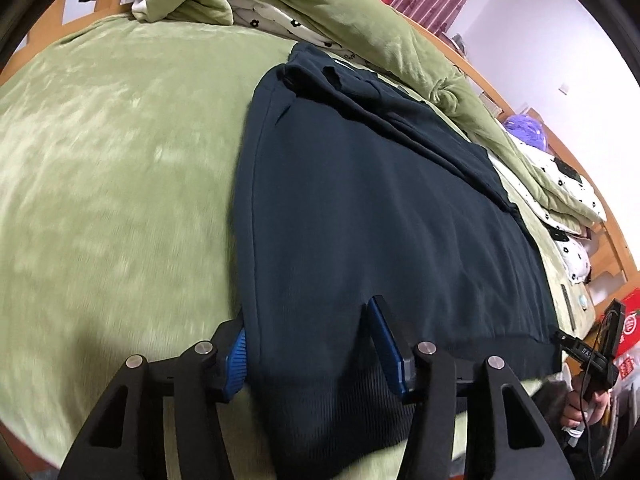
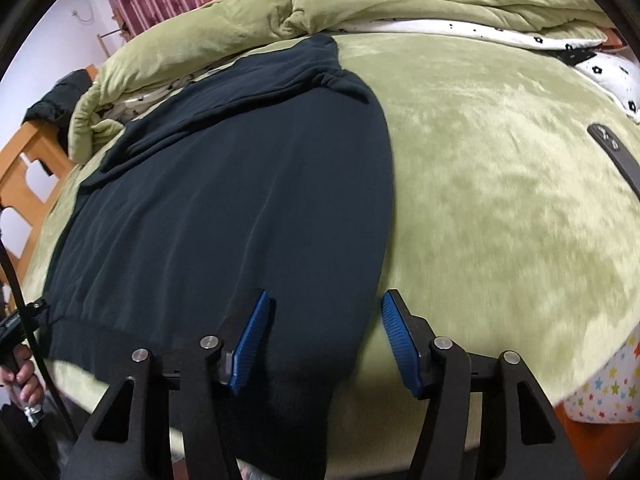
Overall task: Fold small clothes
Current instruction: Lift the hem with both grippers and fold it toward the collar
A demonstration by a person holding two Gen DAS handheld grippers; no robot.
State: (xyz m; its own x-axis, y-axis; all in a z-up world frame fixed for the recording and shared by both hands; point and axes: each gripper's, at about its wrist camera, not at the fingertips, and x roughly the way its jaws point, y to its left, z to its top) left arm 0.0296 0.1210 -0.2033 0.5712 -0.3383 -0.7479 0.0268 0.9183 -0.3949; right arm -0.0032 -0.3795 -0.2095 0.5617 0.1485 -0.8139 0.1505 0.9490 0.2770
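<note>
Two hand-held grippers straddle your sweater's (image 1: 360, 208) hem on the bed (image 1: 112, 160): left hand-held gripper (image 1: 308, 344) spread at its seven o'clock corner, right hand-held gripper (image 2: 324, 340) spread at five o'clock, neither pinching yet.

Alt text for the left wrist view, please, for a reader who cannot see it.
A dark navy sweatshirt lies flat on a green plush bedcover, its near left hem corner between the open blue pads of the left gripper. A rumpled green quilt is bunched behind it; the right gripper shows at far right.
</note>
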